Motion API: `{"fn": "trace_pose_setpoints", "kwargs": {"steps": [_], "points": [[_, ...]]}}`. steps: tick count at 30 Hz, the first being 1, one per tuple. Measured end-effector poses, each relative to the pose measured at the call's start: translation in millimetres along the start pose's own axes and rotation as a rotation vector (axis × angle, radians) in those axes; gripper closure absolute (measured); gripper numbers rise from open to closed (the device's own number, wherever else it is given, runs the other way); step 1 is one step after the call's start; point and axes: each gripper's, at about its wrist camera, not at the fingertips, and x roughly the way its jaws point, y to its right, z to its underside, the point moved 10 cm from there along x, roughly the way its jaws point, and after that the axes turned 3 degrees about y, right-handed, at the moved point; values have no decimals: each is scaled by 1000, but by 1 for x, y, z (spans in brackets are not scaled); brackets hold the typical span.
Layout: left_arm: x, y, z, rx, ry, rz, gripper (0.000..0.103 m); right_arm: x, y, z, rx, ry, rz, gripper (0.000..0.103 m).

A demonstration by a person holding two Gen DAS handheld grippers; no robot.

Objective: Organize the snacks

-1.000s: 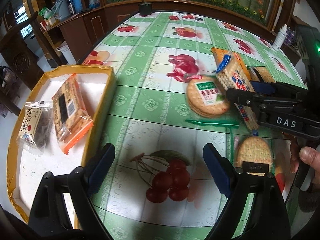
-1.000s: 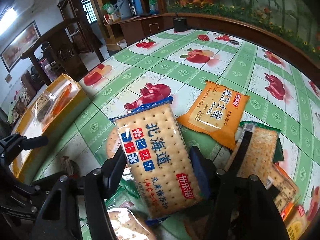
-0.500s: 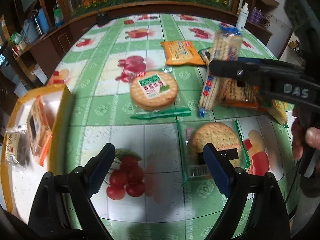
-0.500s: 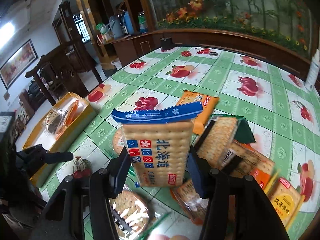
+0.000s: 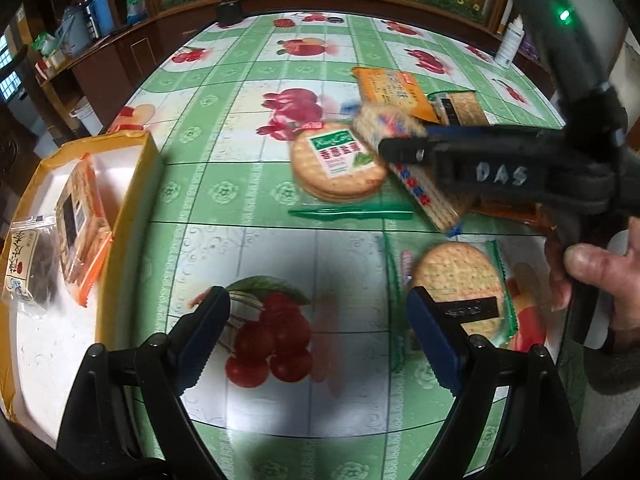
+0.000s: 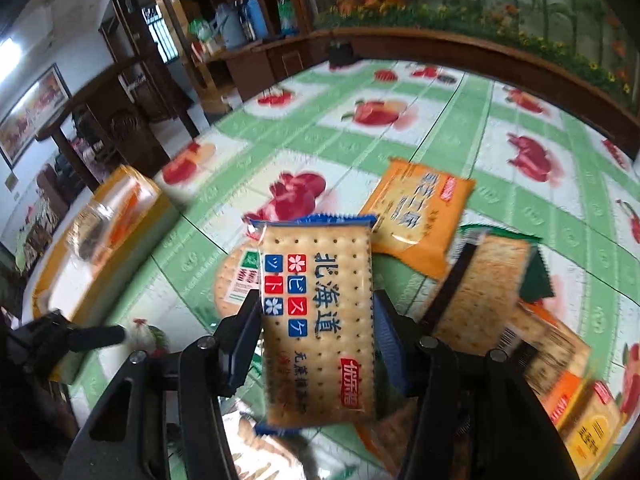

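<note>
Tilted back from upright since 0.5 s ago: cracker pack, clamped in right hand-held gripper at lower centre, above table for carrying toward tray. Left hand-held gripper open, empty.

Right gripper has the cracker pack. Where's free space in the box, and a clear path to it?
Box: two packs crowd its far end; the white floor nearer the left gripper is bare. The cloth between the box wall and the round biscuit pack is open, cherry print included. The right side is crowded with snack packs.
</note>
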Motion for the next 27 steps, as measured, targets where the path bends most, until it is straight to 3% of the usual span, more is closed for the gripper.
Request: {"fn": "trace_pose_setpoints", "kwargs": {"steps": [3, 5, 6, 10, 11, 12, 14, 22, 27], "points": [[1, -1, -1, -4, -5, 11, 13, -1, -2, 1, 8, -4, -12, 45], [2, 0, -1, -3, -5, 18, 13, -3, -3, 4, 39, -13, -56, 26], [2, 1, -2, -1, -4, 24, 13, -3, -3, 5, 42, -6, -59, 26], [3, 11, -1, 20, -12, 29, 13, 1, -8, 8, -19, 2, -22, 29], [3, 13, -1, 26, -13, 31, 13, 3, -9, 8, -29, -4, -16, 43], [3, 16, -1, 32, -12, 33, 13, 4, -9, 8, -28, -11, -15, 49], [3, 21, -2, 40, -9, 32, 13, 1, -6, 9, 16, -9, -53, 49], [12, 52, 3, 56, -40, 70, 13, -67, 16, 5, 93, 154, -56, 49], [21, 77, 6, 74, -64, 87, 13, -95, 31, 8, 148, 212, -59, 49]]}}
